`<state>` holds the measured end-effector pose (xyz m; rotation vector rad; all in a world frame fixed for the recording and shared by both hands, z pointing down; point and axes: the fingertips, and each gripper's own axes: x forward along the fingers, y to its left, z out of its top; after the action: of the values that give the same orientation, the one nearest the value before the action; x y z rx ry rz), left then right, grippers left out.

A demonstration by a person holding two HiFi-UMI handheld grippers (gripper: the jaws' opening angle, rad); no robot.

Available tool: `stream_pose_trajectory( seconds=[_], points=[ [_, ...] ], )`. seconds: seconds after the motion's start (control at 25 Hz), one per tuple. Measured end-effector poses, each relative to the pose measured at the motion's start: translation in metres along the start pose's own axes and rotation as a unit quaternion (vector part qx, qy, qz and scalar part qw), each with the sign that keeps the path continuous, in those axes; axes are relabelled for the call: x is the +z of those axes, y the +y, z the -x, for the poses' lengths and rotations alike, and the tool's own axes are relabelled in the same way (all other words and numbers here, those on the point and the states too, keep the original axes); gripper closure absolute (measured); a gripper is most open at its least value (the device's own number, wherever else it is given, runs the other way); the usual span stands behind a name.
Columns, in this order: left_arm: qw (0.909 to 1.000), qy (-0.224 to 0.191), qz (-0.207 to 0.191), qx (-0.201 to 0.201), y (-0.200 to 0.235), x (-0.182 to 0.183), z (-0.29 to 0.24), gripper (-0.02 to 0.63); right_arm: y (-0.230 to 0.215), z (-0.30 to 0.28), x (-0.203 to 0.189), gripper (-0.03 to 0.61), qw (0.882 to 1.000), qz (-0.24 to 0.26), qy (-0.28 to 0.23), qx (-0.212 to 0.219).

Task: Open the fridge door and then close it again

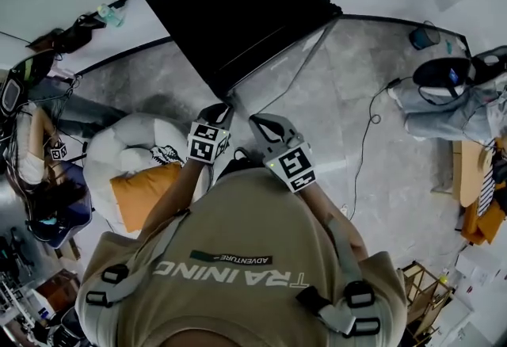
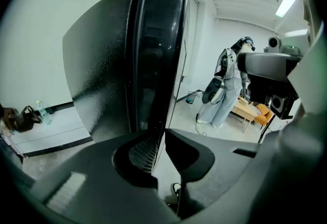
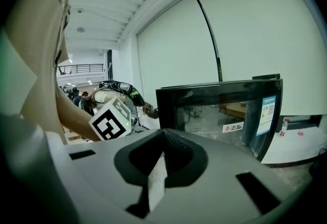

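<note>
The black fridge (image 1: 238,5) stands just ahead of me, seen from above. In the left gripper view the fridge (image 2: 110,64) shows side-on, its glass door (image 2: 161,54) lying against the body. The right gripper view faces the glass door (image 3: 219,115), which carries stickers. My left gripper (image 1: 215,109) hovers by the fridge's near corner; its jaws (image 2: 161,138) stand together with nothing between them. Beside it my right gripper (image 1: 265,125) is also shut and empty (image 3: 163,138). Neither visibly touches the fridge.
A white beanbag (image 1: 131,143) with an orange cushion (image 1: 146,191) lies at my left. A cable (image 1: 368,123) trails over the grey floor at the right, near a heap of gear (image 1: 444,92). A person in light clothes (image 2: 225,85) stands beyond the fridge.
</note>
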<state>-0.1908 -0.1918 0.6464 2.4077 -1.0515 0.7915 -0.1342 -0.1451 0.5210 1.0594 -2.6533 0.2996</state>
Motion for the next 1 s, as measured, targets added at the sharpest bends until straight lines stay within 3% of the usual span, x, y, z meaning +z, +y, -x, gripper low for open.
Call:
stream_pose_trajectory(
  seconds=[0.32,0.52,0.64,1.0],
  points=[
    [0.9999,0.006,-0.008,0.013,-0.002,-0.002,0.000,0.580,-0.002,0.010,-0.002,0.583,1.000,0.002,0.001,-0.012],
    [0.9997,0.006,-0.012,-0.021,-0.027,-0.003,0.005,0.581,0.001,0.012,-0.002,0.583,1.000,0.006,0.004,-0.010],
    [0.9998,-0.003,-0.008,-0.020,-0.055,-0.011,0.009,0.581,0.005,0.014,-0.002,0.583,1.000,0.008,0.006,-0.011],
    [0.9994,-0.002,-0.023,-0.027,-0.061,-0.014,0.011,0.581,0.012,0.026,-0.019,0.583,0.999,-0.003,0.026,-0.034]
  ],
)
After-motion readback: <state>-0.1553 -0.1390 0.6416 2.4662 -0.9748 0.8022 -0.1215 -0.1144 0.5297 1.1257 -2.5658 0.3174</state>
